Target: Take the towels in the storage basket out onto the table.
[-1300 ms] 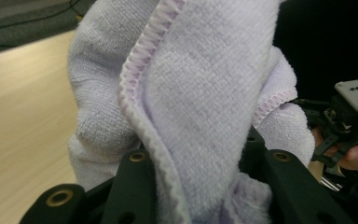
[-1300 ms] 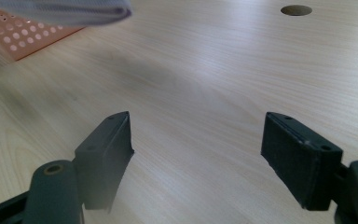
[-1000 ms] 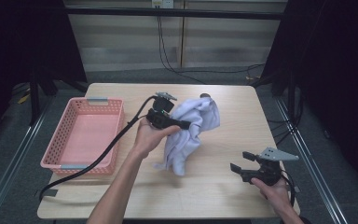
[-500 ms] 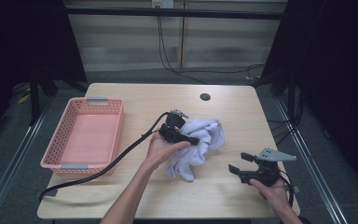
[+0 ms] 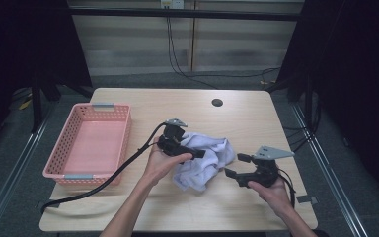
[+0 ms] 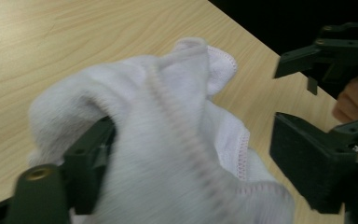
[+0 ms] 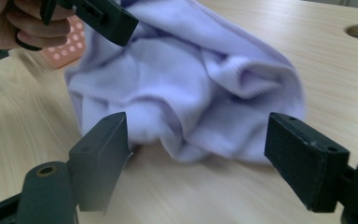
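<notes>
While resting bunched on the table (image 5: 128, 207) right of the pink basket (image 5: 54, 165), the white cloth (image 5: 212, 155) is not yet binned (judging so). Left gripper (image 5: 193, 154) pinching cloth folds; right gripper (image 5: 233, 167) gaping wide just beside it, gripping nothing.

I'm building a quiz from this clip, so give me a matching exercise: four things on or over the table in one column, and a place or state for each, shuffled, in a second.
Things:
1. pink basket
2. white cloth
3. right gripper
4. round hole

Places or states:
A. jaws open, just right of the cloth
B. near the table's far edge
C. bunched at mid-table, with the left gripper on it
D. at the table's left side, nothing in it

Pairs: 1-D, 2-C, 3-A, 4-B
</notes>
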`<state>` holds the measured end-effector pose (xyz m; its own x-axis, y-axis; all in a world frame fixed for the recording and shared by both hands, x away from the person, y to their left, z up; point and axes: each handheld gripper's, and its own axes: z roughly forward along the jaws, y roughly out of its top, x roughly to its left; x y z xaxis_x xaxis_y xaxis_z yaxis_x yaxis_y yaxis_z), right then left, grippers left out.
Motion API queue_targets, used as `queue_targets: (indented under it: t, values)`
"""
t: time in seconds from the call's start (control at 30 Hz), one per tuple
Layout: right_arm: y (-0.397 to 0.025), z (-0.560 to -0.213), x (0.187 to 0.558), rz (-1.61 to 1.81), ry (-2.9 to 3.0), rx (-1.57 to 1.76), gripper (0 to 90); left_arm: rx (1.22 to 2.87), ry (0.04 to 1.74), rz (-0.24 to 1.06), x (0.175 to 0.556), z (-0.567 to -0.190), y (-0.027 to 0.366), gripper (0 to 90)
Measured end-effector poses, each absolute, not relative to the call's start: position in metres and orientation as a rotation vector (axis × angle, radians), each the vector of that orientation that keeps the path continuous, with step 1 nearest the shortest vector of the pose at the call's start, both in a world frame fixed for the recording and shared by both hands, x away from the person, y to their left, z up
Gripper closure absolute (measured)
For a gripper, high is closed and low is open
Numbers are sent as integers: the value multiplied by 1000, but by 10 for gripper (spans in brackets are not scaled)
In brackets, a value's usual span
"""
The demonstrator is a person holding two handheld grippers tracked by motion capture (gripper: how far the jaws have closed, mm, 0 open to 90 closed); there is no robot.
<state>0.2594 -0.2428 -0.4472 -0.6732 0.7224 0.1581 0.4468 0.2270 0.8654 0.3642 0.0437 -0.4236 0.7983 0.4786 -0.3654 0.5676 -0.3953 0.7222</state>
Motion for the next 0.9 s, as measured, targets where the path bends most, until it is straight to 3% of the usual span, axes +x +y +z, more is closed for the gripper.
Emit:
queue_targets:
  t: [0.33,0.5,0.53,0.57,0.6,0.63,0.67,0.7,0.73,0.9]
  values:
    - [-179,-465,306,1382,2366,1062,233,2017,782,-94,349,-419,83,236]
    - [-160,-481,316,1352,2423,1069,233,2051,819,-90,342,-452,88,248]
    - [-156,-486,316,1332,2446,1070,240,2058,829,-91,343,-460,88,283]
    - [-151,-493,316,1288,2469,1078,294,2080,819,-94,344,-466,88,390]
    - [-151,-493,316,1288,2469,1078,294,2092,820,-92,344,-469,87,390]
    - [-149,-495,315,1262,2467,1088,447,2098,807,-90,345,-471,88,524]
    - [-149,-495,315,1262,2467,1088,447,2080,808,-78,344,-469,90,524]
    - [-152,-492,315,1243,2437,1099,660,2062,803,-76,343,-467,92,644]
    - [-154,-490,315,1243,2435,1102,715,2049,797,-77,343,-465,94,669]
    - [-181,-470,313,1299,2359,1136,792,1976,797,-64,340,-451,109,721]
